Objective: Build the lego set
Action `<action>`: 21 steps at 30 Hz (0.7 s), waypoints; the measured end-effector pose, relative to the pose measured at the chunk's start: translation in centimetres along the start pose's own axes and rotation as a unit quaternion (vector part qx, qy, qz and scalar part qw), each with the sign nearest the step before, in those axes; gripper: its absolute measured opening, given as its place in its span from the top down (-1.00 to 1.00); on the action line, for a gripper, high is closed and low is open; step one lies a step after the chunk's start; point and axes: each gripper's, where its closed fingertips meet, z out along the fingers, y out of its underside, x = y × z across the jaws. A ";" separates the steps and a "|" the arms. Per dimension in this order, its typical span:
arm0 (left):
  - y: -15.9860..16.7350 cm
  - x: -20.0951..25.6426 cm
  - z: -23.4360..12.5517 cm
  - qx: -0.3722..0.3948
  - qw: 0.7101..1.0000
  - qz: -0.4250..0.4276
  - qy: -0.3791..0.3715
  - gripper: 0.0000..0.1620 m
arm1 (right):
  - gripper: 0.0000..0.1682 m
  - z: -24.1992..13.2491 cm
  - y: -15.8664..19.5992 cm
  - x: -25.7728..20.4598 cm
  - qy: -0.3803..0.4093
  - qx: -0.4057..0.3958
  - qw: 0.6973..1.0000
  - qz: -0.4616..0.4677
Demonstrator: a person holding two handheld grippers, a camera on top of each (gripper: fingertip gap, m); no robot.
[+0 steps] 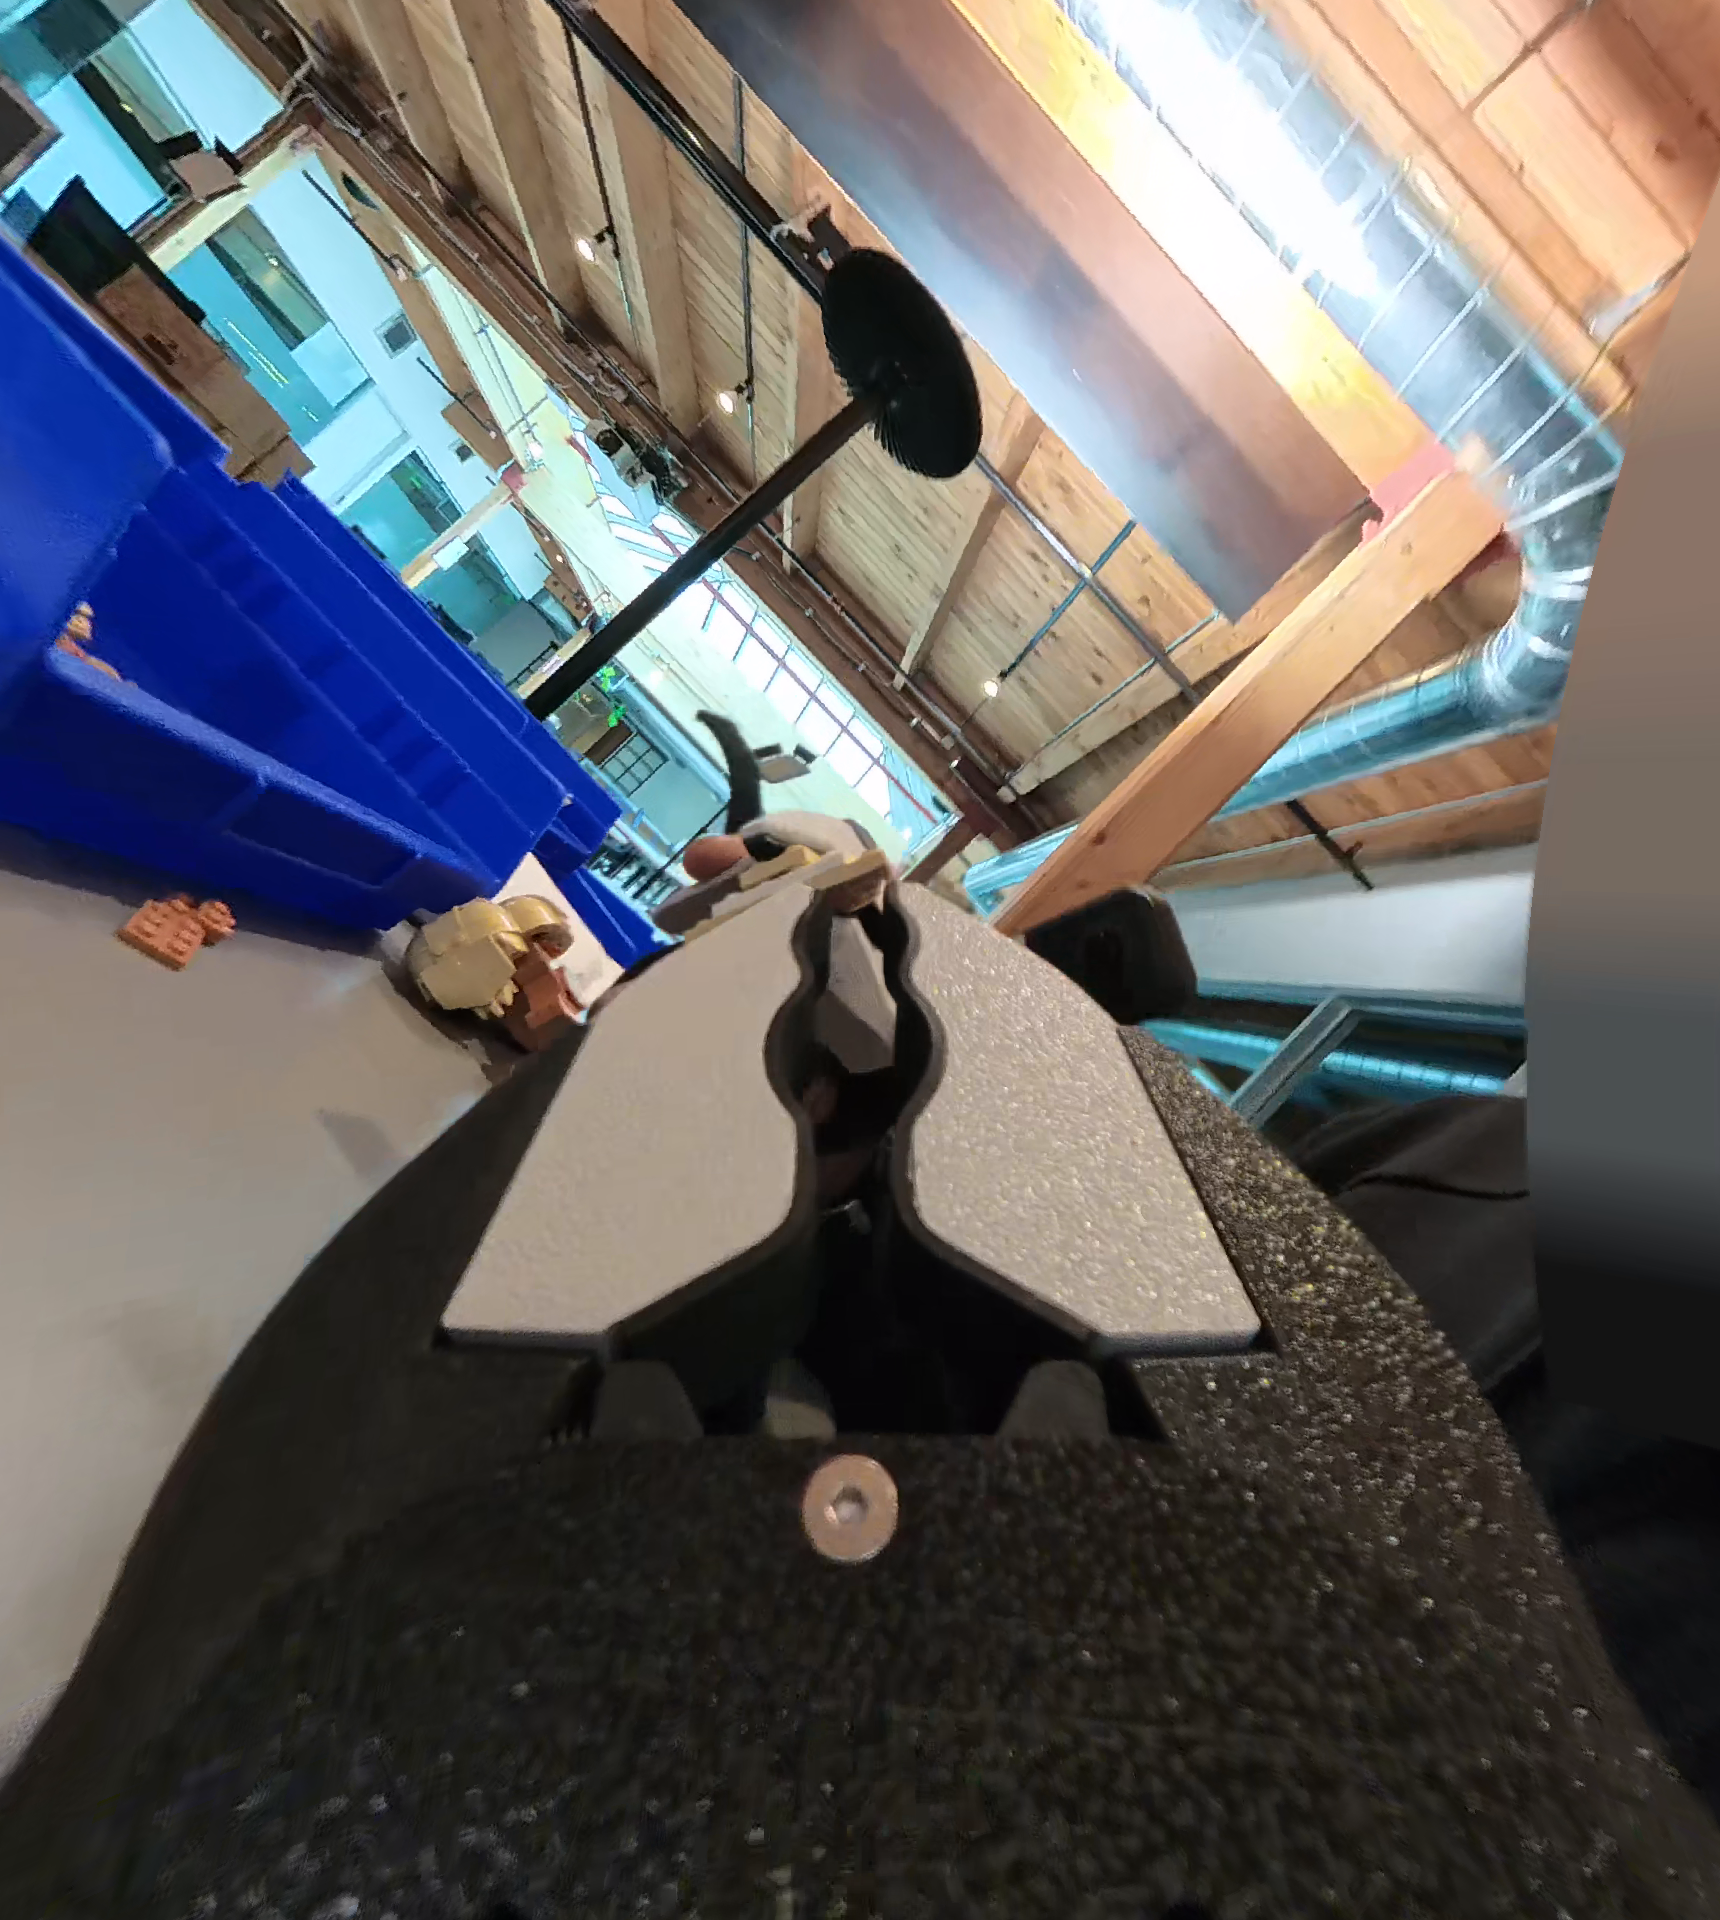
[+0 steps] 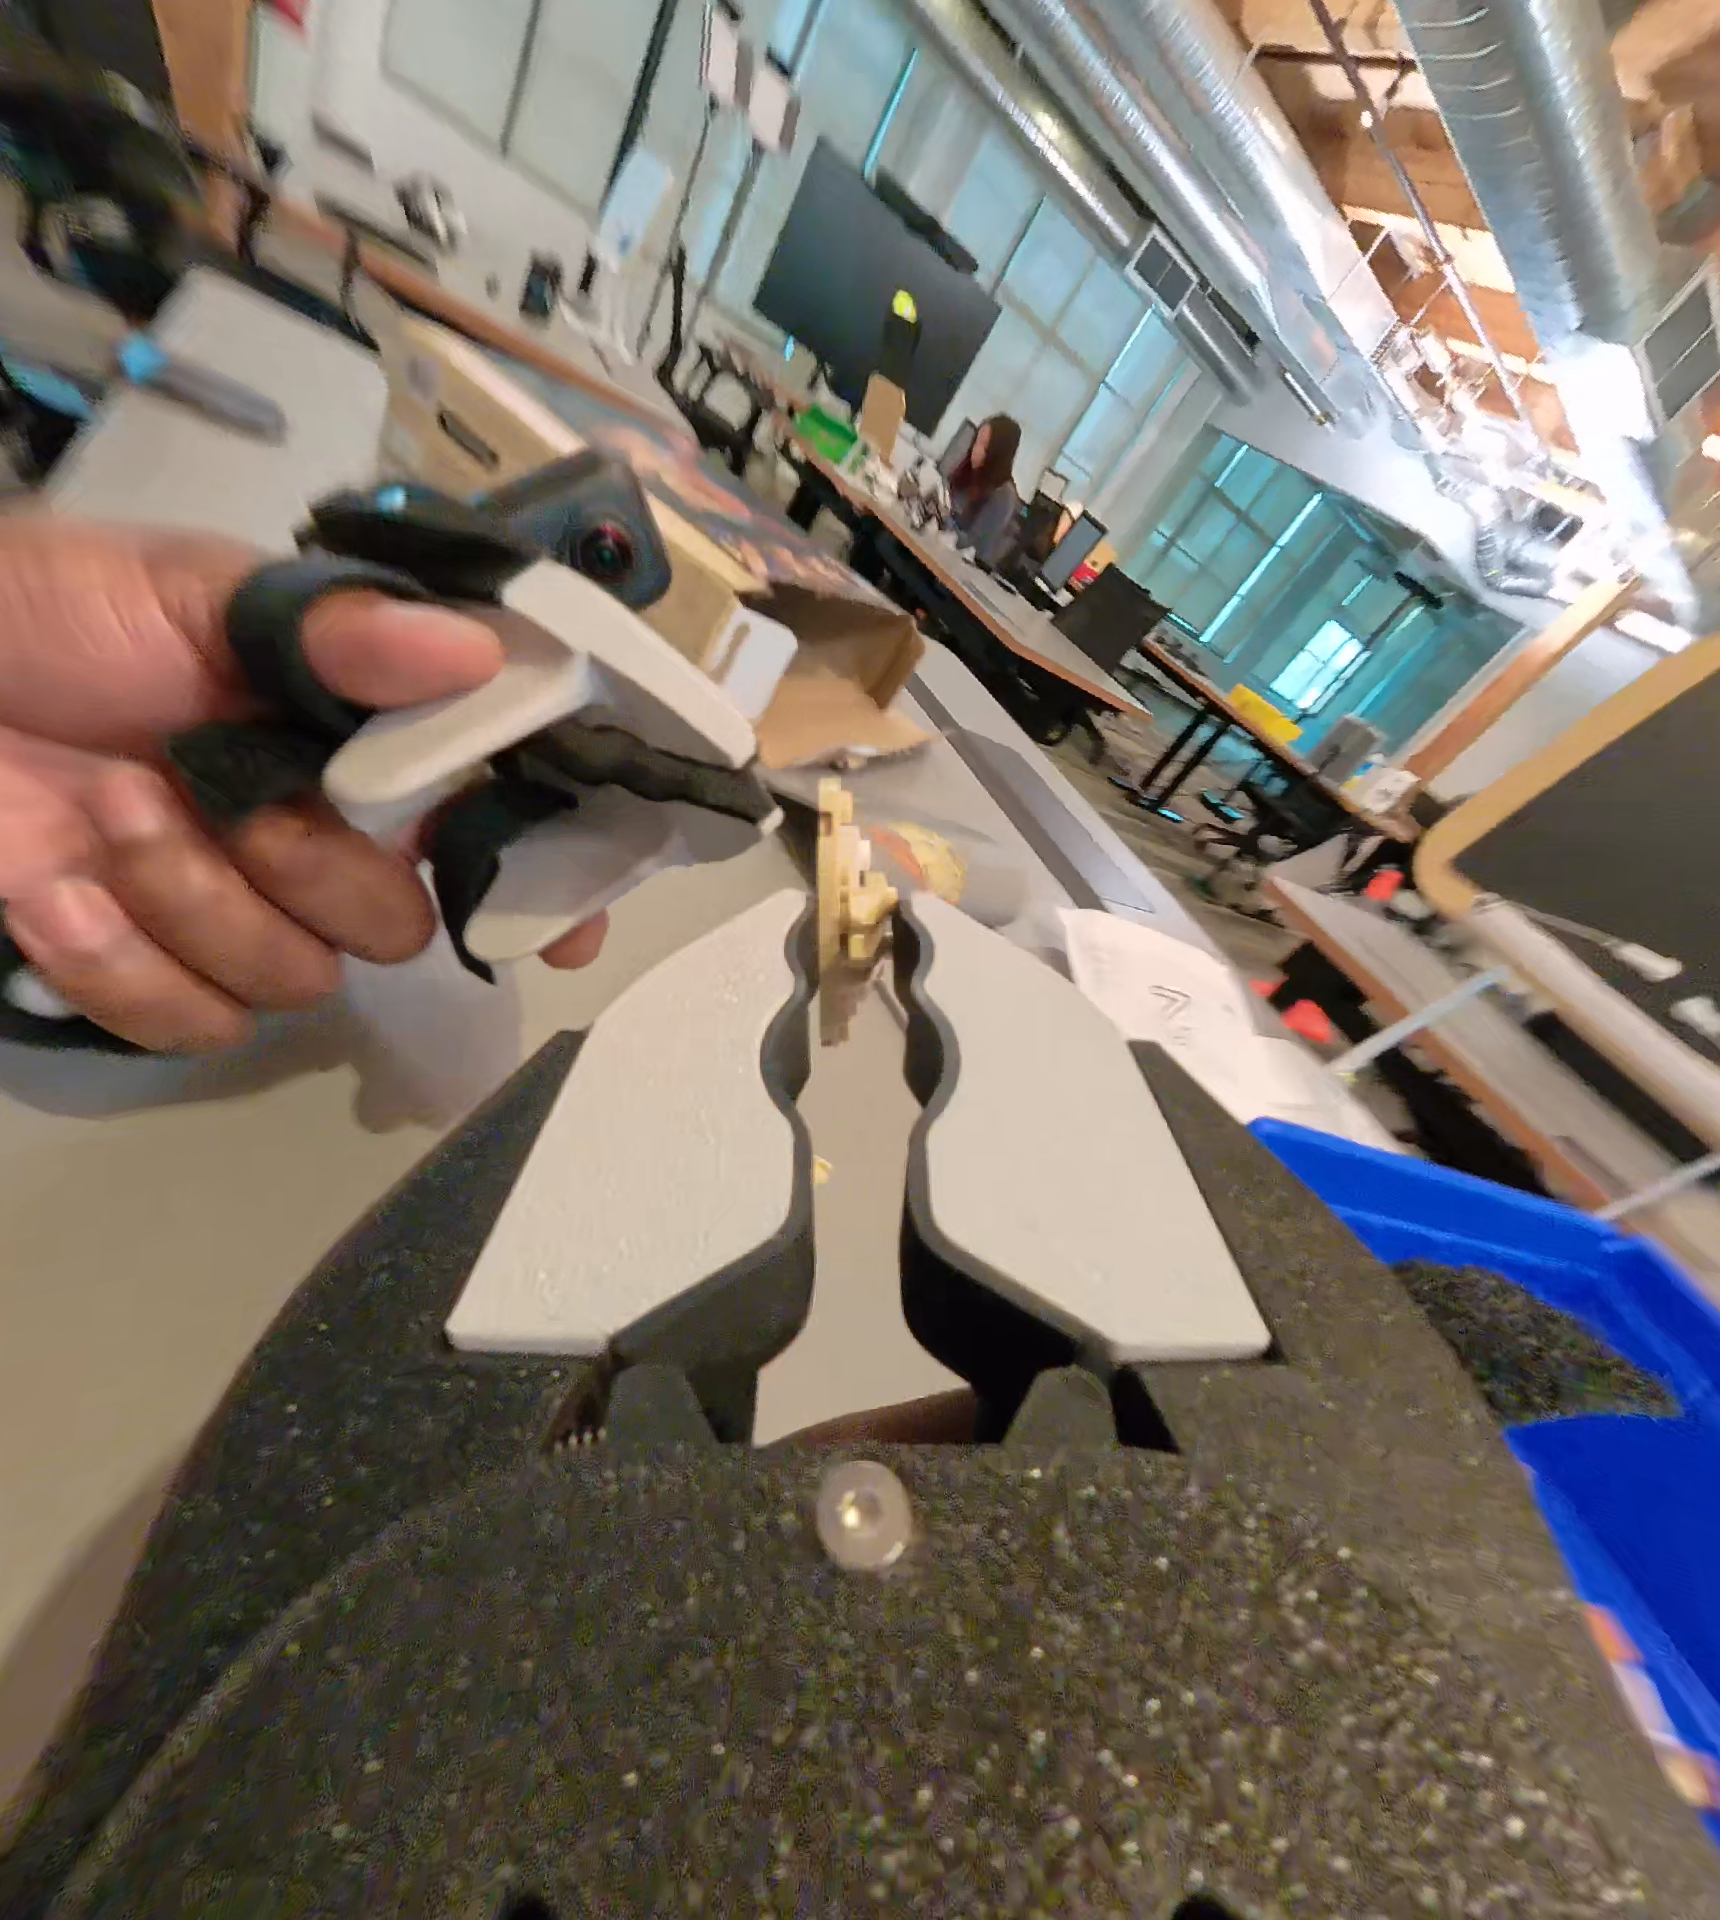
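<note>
My right gripper (image 2: 851, 914) is shut on a flat tan lego assembly (image 2: 840, 883) and holds it edge-on above the grey table (image 2: 108, 1195). A hand holds my left gripper (image 2: 771, 816) at the left of the right wrist view, with its tips close to the assembly's top edge. In the left wrist view my left gripper (image 1: 858, 902) has its jaws nearly together, with a small tan piece (image 1: 861, 881) right at the tips. I cannot tell whether it pinches that piece. The right gripper's grey finger (image 1: 731, 914) shows just beyond.
Blue bins (image 1: 212, 675) stand at the left, and another blue bin (image 2: 1614, 1403) at the right. Loose bricks lie on the table: an orange-brown one (image 1: 175, 920) and a tan and brown cluster (image 1: 492, 961). A cardboard box (image 2: 835, 665) and a paper sheet (image 2: 1147, 987) lie behind. My left and right fingertips are right by each other.
</note>
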 end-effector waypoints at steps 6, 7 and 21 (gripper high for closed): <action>-0.5 -0.1 0.1 -0.054 0.996 0.071 -0.009 0.90 | 0.85 -1.4 -2.3 0.4 -0.076 0.153 0.952 0.256; -0.5 0.0 0.2 -0.058 0.995 0.076 -0.007 0.90 | 0.85 -1.7 -2.5 0.7 -0.086 0.174 0.938 0.288; 0.3 2.6 2.0 -0.125 0.979 0.145 0.076 0.91 | 0.85 -2.7 -3.3 -0.1 -0.149 0.234 0.904 0.325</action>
